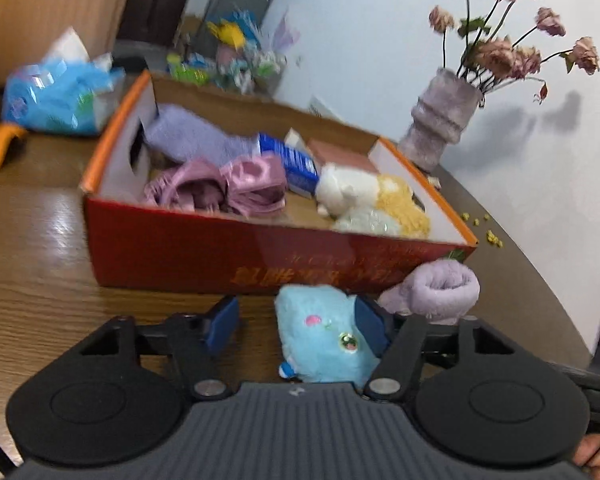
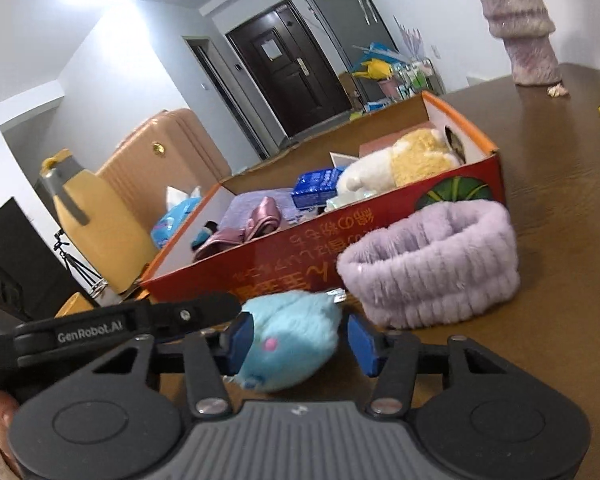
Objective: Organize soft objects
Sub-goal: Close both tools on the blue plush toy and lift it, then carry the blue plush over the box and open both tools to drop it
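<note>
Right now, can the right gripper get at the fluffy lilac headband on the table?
Probably not directly: the right gripper has the light blue plush toy between its fingers, and the lilac headband lies just beyond, to the right, beside the red cardboard box.

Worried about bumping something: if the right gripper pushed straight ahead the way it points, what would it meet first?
The blue plush toy, already between the right gripper's fingers. Past it, most likely the front wall of the red cardboard box, with the purple fuzzy band just to the side; depth is hard to judge.

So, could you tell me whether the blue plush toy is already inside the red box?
No, the blue plush toy lies on the table in front of the red box.
</note>
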`<move>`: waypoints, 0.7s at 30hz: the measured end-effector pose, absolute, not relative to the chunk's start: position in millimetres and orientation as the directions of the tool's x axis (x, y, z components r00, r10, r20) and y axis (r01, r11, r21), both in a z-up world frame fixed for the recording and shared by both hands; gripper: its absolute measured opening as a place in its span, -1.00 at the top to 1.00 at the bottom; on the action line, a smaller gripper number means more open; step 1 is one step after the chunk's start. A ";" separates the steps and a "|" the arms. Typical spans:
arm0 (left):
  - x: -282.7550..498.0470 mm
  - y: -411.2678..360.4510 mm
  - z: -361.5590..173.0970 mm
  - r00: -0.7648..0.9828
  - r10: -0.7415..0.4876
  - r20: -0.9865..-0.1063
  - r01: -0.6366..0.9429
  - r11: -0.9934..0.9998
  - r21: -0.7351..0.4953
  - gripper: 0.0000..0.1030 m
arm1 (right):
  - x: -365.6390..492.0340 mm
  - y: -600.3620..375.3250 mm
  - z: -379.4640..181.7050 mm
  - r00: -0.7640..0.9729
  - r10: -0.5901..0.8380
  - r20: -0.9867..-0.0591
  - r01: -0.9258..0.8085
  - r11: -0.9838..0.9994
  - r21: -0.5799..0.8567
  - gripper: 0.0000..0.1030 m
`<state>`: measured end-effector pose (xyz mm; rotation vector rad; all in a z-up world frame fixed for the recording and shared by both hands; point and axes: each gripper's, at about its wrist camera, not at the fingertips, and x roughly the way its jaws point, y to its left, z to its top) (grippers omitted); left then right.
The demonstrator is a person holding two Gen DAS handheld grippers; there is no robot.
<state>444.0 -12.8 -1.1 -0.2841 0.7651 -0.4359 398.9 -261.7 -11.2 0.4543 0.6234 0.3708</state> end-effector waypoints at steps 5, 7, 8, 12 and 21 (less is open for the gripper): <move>451.5 -1.0 -15.9 0.565 -0.591 -0.576 0.266 0.791 -0.551 0.08 | 419.4 -260.6 -27.1 0.727 0.506 -0.464 -0.186 0.796 0.576 0.22; 450.5 -0.6 -16.1 0.554 -0.608 -0.569 0.274 0.778 -0.565 0.25 | 420.3 -261.3 -27.4 0.718 0.528 -0.454 -0.199 0.780 0.593 0.31; 448.3 -2.2 -15.5 0.559 -0.600 -0.572 0.276 0.786 -0.554 0.25 | 418.9 -260.6 -26.6 0.718 0.526 -0.455 -0.201 0.783 0.588 0.32; 425.9 -7.9 -10.4 0.583 -0.583 -0.566 0.299 0.801 -0.518 0.29 | 404.2 -260.9 -22.6 0.717 0.526 -0.458 -0.213 0.790 0.575 0.35; 321.6 -32.2 2.1 0.625 -0.553 -0.550 0.360 0.830 -0.425 0.34 | 304.8 -273.8 -19.0 0.730 0.520 -0.443 -0.238 0.802 0.548 0.36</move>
